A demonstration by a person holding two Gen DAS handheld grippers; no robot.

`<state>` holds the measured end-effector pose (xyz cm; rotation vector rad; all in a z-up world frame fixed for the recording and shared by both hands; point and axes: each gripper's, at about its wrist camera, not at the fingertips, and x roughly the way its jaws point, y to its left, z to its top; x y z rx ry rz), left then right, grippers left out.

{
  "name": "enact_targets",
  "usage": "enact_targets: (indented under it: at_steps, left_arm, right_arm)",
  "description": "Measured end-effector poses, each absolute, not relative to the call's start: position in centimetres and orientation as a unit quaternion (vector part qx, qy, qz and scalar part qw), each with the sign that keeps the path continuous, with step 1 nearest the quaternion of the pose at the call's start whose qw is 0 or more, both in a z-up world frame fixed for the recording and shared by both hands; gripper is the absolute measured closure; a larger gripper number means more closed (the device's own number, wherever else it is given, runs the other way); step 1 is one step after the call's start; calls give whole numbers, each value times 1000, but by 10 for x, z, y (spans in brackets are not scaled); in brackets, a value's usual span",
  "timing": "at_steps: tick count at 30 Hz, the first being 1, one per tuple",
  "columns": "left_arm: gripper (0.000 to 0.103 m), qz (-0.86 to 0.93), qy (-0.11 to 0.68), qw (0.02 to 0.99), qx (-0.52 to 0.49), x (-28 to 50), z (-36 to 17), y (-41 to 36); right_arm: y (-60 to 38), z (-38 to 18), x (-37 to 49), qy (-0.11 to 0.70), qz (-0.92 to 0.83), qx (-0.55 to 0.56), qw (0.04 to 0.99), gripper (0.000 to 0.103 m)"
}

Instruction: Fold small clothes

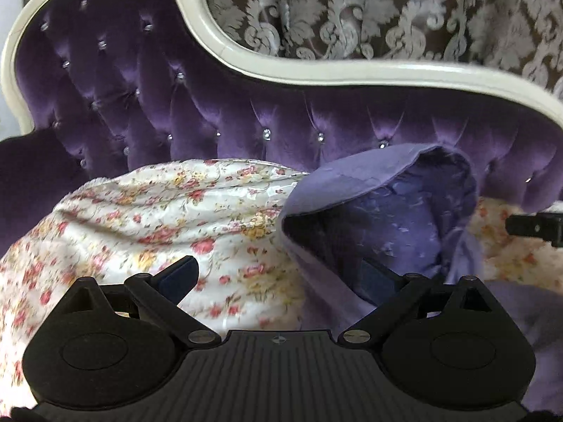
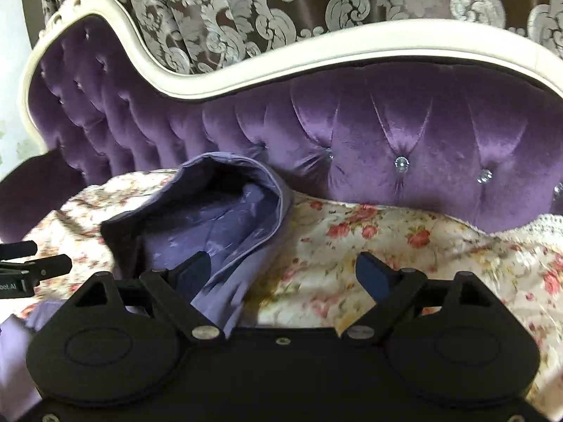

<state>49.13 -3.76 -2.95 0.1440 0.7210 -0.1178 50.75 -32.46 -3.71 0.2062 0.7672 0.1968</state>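
Observation:
A lavender garment lies on the floral sheet, its upper part arched into a hollow fold. My left gripper is open wide. Its left finger hangs over the sheet and its right finger sits low in the garment's hollow, so the garment's edge runs between the two. In the right wrist view the same garment sits left of centre. My right gripper is open too, left finger at the garment's side, right finger over the sheet. Neither gripper presses on the cloth. Each gripper shows at the edge of the other's view.
A floral sheet covers the seat of a purple tufted sofa with a curved white frame. A brown and silver damask curtain hangs behind it. More lavender fabric lies at the lower right.

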Motion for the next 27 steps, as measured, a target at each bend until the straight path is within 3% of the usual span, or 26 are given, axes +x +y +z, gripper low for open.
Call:
enact_targets:
  at_steps: [16, 27]
  left_arm:
    - [5, -21, 331, 932, 144, 564, -66, -64]
    - [3, 46, 402, 912, -65, 589, -85, 32]
  right_arm:
    - [-305, -62, 547, 372, 101, 86, 919, 13]
    - [-281, -66, 556, 362, 110, 55, 924, 13]
